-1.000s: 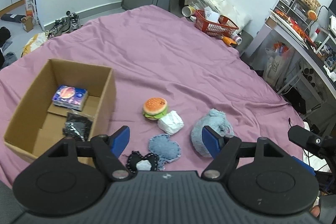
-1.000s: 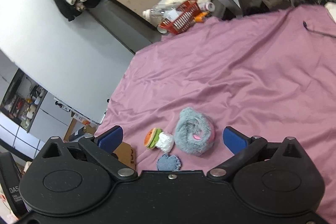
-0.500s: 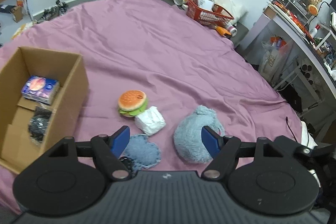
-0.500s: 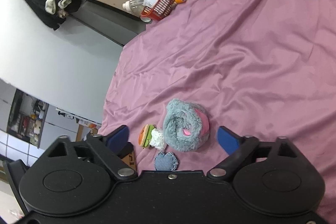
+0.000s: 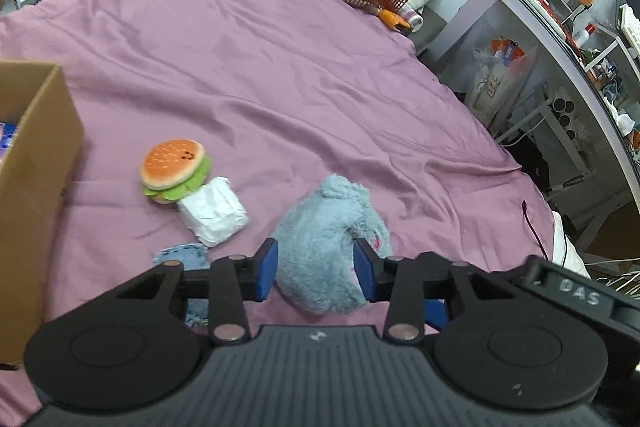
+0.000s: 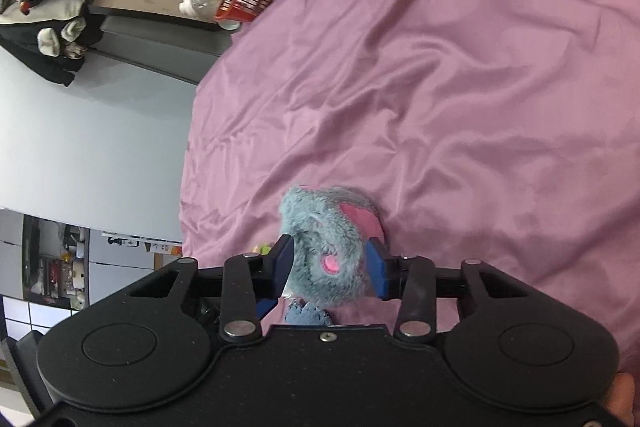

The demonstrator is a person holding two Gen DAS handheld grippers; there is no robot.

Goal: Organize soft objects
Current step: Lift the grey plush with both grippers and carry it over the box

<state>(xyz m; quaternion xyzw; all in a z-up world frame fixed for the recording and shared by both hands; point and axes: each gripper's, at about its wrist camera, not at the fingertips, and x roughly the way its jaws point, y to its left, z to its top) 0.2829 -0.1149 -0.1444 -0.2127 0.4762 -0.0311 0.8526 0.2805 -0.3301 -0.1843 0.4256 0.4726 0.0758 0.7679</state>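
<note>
Both grippers are on the fluffy grey-blue plush toy (image 5: 332,227), sitting on the purple bedsheet (image 5: 280,67). The left gripper (image 5: 316,267) and right gripper (image 6: 332,267) each have their blue pads squeezed into the fur, probably because it's bulky. The open cardboard box (image 5: 36,163), likely the destination, sits at 9 o'clock, past the burger-shaped plush (image 5: 174,167).

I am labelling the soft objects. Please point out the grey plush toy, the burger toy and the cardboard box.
grey plush toy (image 5: 324,227): left wrist view, furry middle of body.
burger toy (image 5: 174,161): left wrist view, orange top bun.
cardboard box (image 5: 36,179): left wrist view, outer side wall.
</note>
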